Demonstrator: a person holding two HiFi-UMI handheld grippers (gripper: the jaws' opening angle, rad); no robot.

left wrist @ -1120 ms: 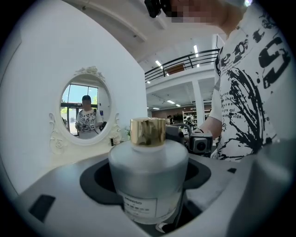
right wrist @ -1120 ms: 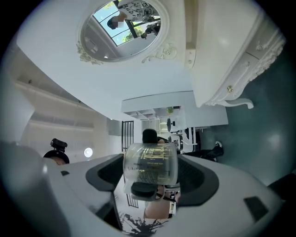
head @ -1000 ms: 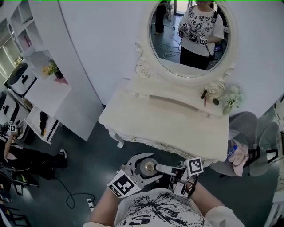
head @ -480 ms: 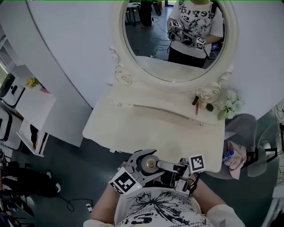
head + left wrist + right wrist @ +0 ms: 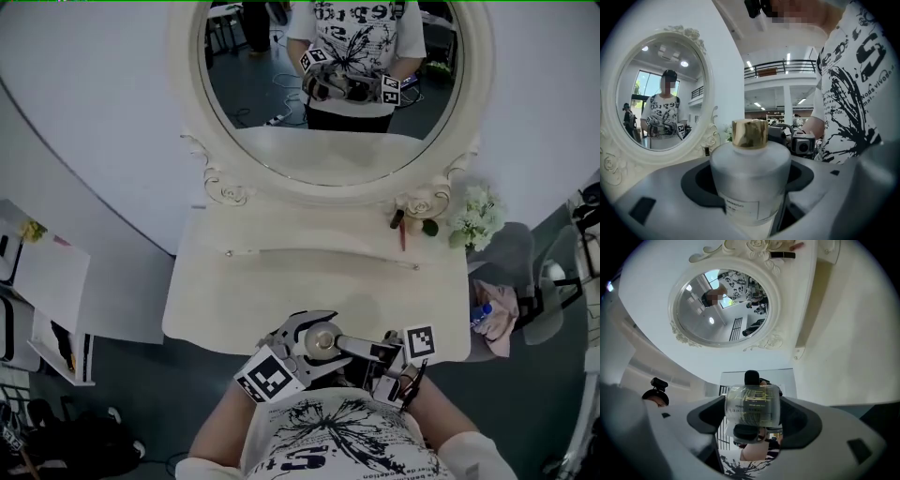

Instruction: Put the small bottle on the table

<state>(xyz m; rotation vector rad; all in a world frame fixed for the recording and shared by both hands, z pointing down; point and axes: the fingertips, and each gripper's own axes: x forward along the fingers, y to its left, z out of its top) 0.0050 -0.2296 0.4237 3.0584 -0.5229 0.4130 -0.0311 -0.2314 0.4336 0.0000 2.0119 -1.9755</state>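
Note:
My left gripper is shut on a frosted bottle with a gold cap, held upright between the jaws. In the head view this gripper hangs over the front edge of the white dressing table. My right gripper is shut on a small clear bottle with a black cap. In the head view the right gripper sits close beside the left one, at my waist; its bottle is hidden there.
A big oval mirror rises behind the table. White flowers and small cosmetics stand at the table's back right corner. A chair with a pink cloth is to the right, white shelves to the left.
The view has swung left and forward, so the dressing table now lies straight ahead and nearer. Both grippers stay shut on their bottles, close together.

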